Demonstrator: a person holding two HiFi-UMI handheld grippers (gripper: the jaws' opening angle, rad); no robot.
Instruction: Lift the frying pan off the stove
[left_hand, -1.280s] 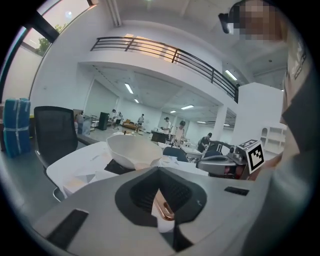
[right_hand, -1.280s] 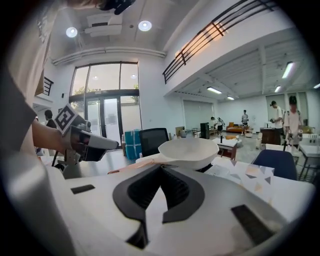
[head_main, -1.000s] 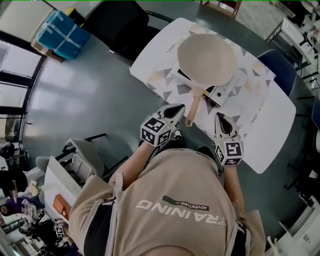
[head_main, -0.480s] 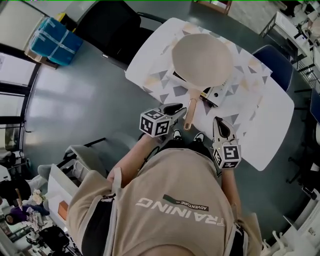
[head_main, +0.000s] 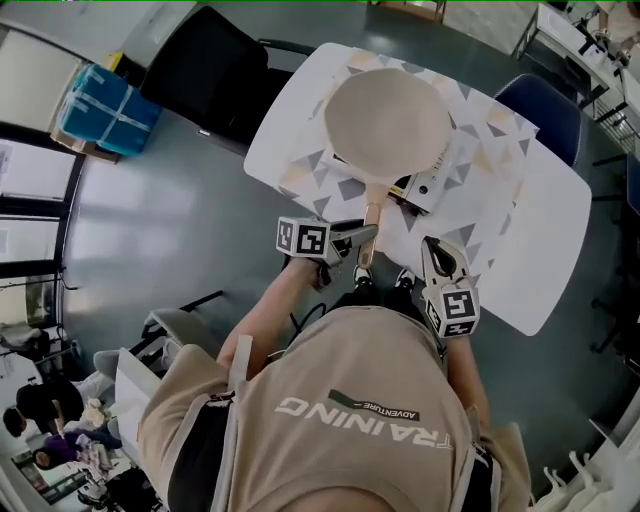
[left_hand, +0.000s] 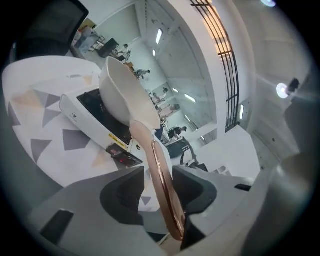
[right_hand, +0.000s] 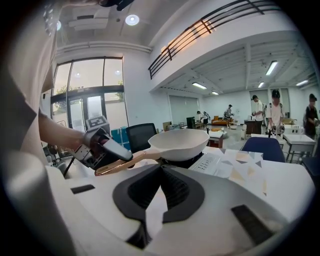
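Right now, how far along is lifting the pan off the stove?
Done: the left gripper straddles the handle, its jaws just opened and not clamping. In hand: the grasp itself; the right gripper is shut and empty. Left: grip and lift; the frying pan sits on the stove.

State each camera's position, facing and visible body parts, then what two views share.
Head view: on the head, looking down at the table; torso, arms, left gripper, right gripper.
Left gripper view: on it, along just-opened jaws astride the pan handle; no limb seen.
Right gripper view: on it, towards the stove; a forearm.
Shared: the frying pan.
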